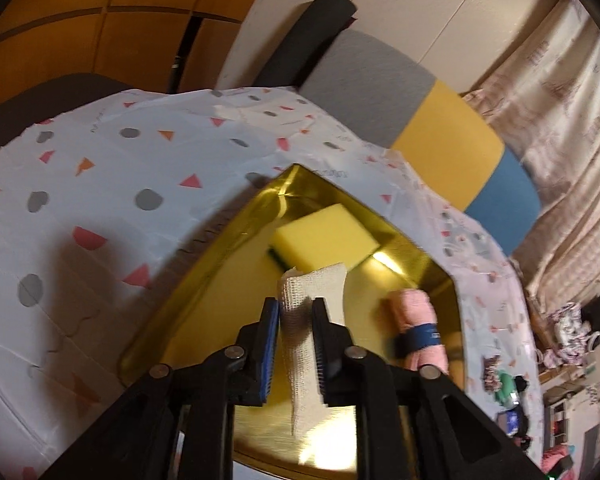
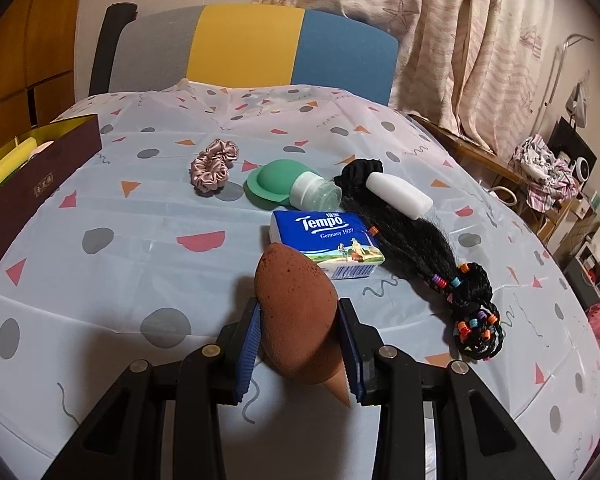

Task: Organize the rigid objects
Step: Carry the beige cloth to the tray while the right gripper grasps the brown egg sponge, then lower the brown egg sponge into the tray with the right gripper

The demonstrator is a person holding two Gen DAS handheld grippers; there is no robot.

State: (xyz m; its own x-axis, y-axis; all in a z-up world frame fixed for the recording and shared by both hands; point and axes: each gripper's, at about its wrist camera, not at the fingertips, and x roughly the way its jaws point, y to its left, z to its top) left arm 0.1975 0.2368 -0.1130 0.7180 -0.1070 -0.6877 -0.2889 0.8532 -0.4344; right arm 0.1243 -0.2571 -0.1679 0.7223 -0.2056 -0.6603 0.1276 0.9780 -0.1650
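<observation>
My left gripper (image 1: 296,306) is shut on a white gauze bandage roll (image 1: 308,320) and holds it above a gold-lined box (image 1: 220,280). In the box lie a yellow sponge (image 1: 324,236) and a rolled pink towel with a blue band (image 1: 418,328). My right gripper (image 2: 298,306) is shut on a brown teardrop makeup sponge (image 2: 296,320) above the table. The same box (image 2: 40,184), dark red outside, shows at the far left in the right wrist view.
On the patterned tablecloth (image 2: 140,240) lie a Tempo tissue pack (image 2: 328,244), a pink scrunchie (image 2: 214,164), a green travel bottle (image 2: 292,188), a white tube (image 2: 400,194) and a black braided hairpiece with beads (image 2: 440,264). A grey, yellow and blue chair (image 2: 252,48) stands behind.
</observation>
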